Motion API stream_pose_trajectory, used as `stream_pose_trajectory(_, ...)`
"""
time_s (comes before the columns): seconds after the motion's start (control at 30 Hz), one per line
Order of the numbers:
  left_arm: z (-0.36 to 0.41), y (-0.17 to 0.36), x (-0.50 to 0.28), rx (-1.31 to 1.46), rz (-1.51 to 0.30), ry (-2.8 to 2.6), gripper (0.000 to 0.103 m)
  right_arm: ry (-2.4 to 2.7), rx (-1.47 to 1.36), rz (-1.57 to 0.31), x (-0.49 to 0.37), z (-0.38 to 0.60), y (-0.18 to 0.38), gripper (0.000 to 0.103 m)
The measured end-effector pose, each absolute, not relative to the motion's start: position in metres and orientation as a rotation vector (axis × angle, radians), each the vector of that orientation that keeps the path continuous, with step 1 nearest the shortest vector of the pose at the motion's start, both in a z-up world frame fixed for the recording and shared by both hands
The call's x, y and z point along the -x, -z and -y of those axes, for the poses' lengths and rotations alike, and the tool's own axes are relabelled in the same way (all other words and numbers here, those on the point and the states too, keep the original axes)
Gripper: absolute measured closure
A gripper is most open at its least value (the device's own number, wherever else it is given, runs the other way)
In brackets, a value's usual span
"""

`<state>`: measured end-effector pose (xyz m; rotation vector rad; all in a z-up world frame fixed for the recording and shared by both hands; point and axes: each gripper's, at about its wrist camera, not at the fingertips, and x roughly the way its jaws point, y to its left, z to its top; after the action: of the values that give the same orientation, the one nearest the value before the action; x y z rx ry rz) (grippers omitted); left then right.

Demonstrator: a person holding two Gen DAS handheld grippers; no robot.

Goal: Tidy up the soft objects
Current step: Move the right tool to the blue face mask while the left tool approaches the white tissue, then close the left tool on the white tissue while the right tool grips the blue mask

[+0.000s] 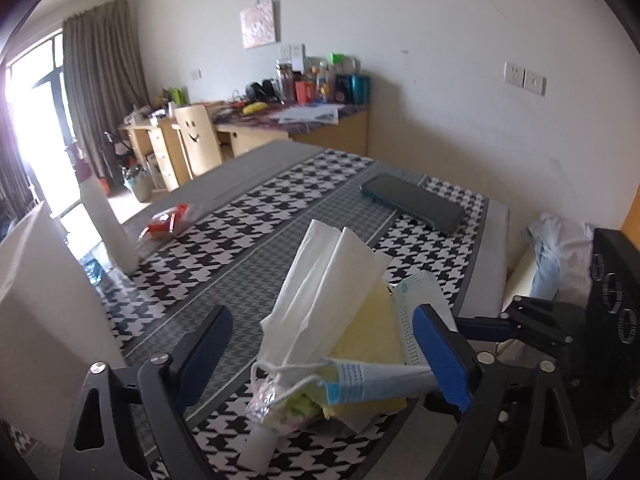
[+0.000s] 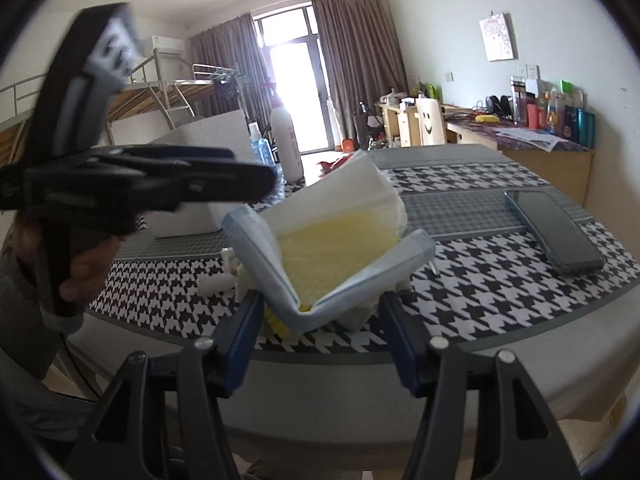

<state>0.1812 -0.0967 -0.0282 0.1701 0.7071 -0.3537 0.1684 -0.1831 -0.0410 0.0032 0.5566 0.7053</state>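
A pile of soft things lies on the houndstooth table runner (image 1: 248, 216): white tissues (image 1: 320, 272), a yellow cloth (image 1: 372, 332), a blue face mask (image 1: 352, 384) and a small clear bag (image 1: 272, 400). My left gripper (image 1: 320, 360) straddles the pile, open; its right finger touches the mask and its left finger stands apart. In the right wrist view the mask (image 2: 276, 280) is bent into a V around the yellow cloth (image 2: 336, 248). My right gripper (image 2: 320, 320) has both pads against the fold's base. A hand (image 2: 80, 272) holds the blurred left gripper at the upper left.
A dark phone (image 2: 556, 232) lies to the right on the runner. A white bottle (image 2: 286, 144), a white box (image 2: 192, 184) and a red packet (image 1: 164, 222) stand left of the pile. The table's edge (image 1: 488, 264) drops off at the right, with clothing (image 1: 560, 248) beyond.
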Motion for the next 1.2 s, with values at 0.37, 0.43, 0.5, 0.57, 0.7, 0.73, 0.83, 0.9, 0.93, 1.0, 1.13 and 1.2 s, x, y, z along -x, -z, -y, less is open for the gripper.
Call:
stream_pose_trajectory(0.37,0.096,0.048,-0.214,-0.179,-0.821,0.343,0.027,-0.707,-0.010,-0.556,-0.167,0.189,0.042,0.039)
stream_pose_trajectory(0.43,0.097,0.051,-0.217,-0.173,-0.841,0.351,0.037,-0.712,-0.016,-0.558,-0.168,0.190,0.041,0.039)
stream_pose_trajectory(0.5,0.097,0.055,-0.220,-0.163,-0.861,0.360,0.053,-0.720,-0.025,-0.560,-0.168,0.191,0.041,0.039)
stream_pose_trajectory(0.57,0.098,0.058,-0.221,-0.159,-0.874,0.359,0.063,-0.724,-0.026,-0.561,-0.168,0.191,0.041,0.039)
stream_pose_trajectory(0.7,0.100,0.057,-0.218,-0.157,-0.855,0.365,0.082,-0.723,-0.032,-0.562,-0.166,0.192,0.041,0.039)
stream_pose_trajectory(0.73,0.099,0.055,-0.217,-0.153,-0.846,0.366,0.084,-0.722,-0.036,-0.560,-0.167,0.192,0.041,0.039)
stream_pose_trajectory(0.83,0.095,0.047,-0.214,-0.131,-0.819,0.366,0.090,-0.715,-0.054,-0.560,-0.168,0.194,0.040,0.039)
stream_pose_trajectory(0.9,0.090,0.040,-0.210,-0.110,-0.796,0.360,0.093,-0.716,-0.063,-0.562,-0.169,0.193,0.040,0.039)
stream_pose_trajectory(0.93,0.089,0.036,-0.209,-0.098,-0.786,0.358,0.093,-0.715,-0.066,-0.564,-0.169,0.193,0.040,0.039)
stream_pose_trajectory(1.0,0.083,0.028,-0.204,-0.076,-0.754,0.350,0.093,-0.715,-0.073,-0.564,-0.170,0.191,0.040,0.047)
stream_pose_trajectory(1.13,0.073,0.018,-0.195,-0.042,-0.721,0.345,0.093,-0.720,-0.068,-0.586,-0.174,0.185,0.041,0.061)
stream_pose_trajectory(1.2,0.069,0.015,-0.190,-0.024,-0.702,0.343,0.093,-0.724,-0.072,-0.596,-0.174,0.185,0.042,0.070)
